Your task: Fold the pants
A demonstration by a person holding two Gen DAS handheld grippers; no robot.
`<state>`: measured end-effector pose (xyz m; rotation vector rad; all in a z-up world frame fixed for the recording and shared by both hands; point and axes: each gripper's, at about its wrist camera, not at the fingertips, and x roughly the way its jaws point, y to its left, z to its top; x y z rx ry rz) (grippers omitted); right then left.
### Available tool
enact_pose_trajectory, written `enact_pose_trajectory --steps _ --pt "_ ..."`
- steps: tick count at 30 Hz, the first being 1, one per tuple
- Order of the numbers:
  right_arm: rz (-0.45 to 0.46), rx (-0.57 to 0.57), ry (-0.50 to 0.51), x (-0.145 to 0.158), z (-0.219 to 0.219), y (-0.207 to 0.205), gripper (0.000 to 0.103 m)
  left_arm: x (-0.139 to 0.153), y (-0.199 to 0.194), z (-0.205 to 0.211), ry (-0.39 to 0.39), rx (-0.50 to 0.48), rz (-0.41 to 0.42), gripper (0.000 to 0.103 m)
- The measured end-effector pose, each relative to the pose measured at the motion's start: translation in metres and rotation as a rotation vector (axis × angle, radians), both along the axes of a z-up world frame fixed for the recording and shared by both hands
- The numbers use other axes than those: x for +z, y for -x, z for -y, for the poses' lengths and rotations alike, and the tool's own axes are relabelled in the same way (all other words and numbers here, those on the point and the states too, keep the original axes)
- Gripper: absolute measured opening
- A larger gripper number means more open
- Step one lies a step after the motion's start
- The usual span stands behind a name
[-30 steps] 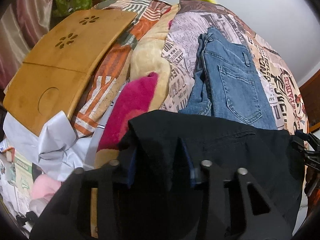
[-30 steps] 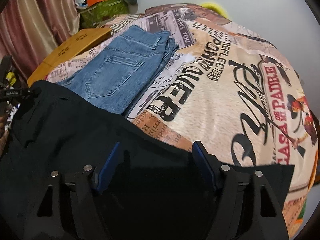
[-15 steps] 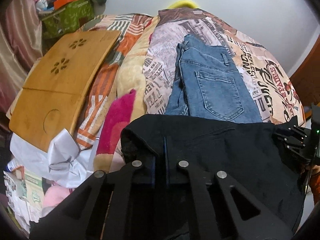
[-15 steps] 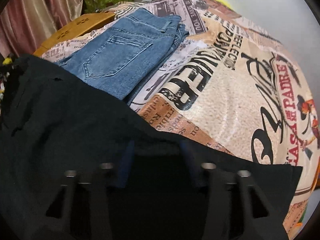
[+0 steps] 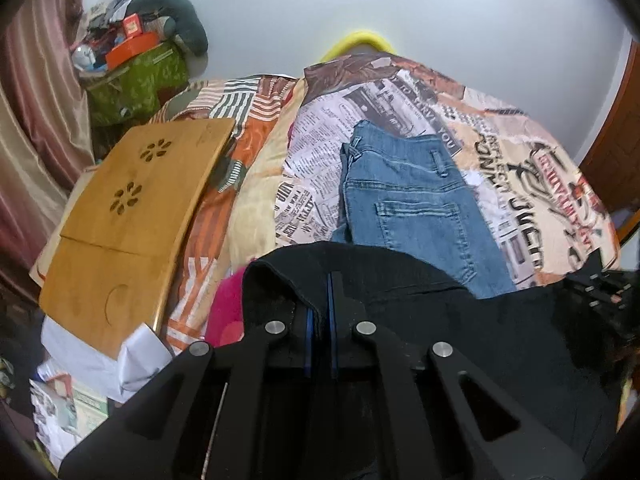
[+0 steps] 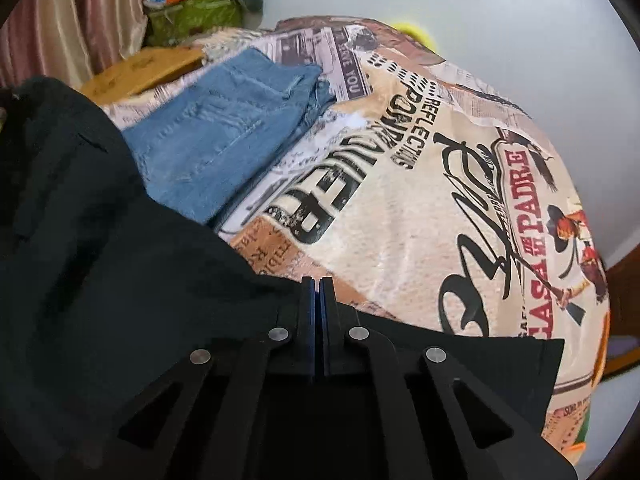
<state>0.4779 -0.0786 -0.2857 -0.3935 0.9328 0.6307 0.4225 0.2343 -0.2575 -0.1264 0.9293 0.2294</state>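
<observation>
Black pants hang between my two grippers above the near edge of the bed; they also show in the right wrist view. My left gripper is shut on the pants' top edge near its left corner. My right gripper is shut on the same edge further right. The right gripper shows at the far right of the left wrist view. Folded blue jeans lie on the printed bedspread beyond the black pants.
A wooden lap tray lies on the bed's left side beside a pink towel and white bags. A green box with clutter stands at the back left by the curtain. A wall is behind the bed.
Both grippers went from open to shut on the black pants' edge and lifted it up; the view rose and shows more wall.
</observation>
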Motion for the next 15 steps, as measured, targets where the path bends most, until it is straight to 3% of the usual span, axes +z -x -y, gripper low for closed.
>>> enact_pose_trajectory --steps 2,3,4,6,10,12,15 --pt "-0.044 0.013 -0.024 0.003 0.004 -0.005 0.006 -0.011 -0.001 -0.002 -0.001 0.014 -0.028 0.005" --pt "-0.057 0.017 -0.03 0.003 0.004 -0.007 0.016 -0.018 0.0 -0.005 0.005 0.026 -0.044 0.005" --pt "-0.063 0.016 -0.03 0.002 0.003 -0.007 0.034 -0.024 0.001 -0.008 0.01 0.037 -0.059 0.005" --pt "-0.098 0.034 -0.021 -0.007 -0.001 -0.014 0.058 -0.037 0.003 -0.015 0.016 0.055 -0.091 0.005" --pt "-0.113 0.07 0.057 -0.035 -0.012 -0.017 0.061 -0.061 0.007 -0.026 0.041 0.066 -0.156 0.006" --pt "-0.101 0.066 0.02 -0.036 -0.01 -0.016 0.064 -0.07 0.007 -0.03 0.058 0.07 -0.173 0.006" --pt "-0.118 0.044 -0.013 -0.037 -0.008 -0.015 0.053 -0.076 0.006 -0.026 0.046 0.064 -0.181 0.006"
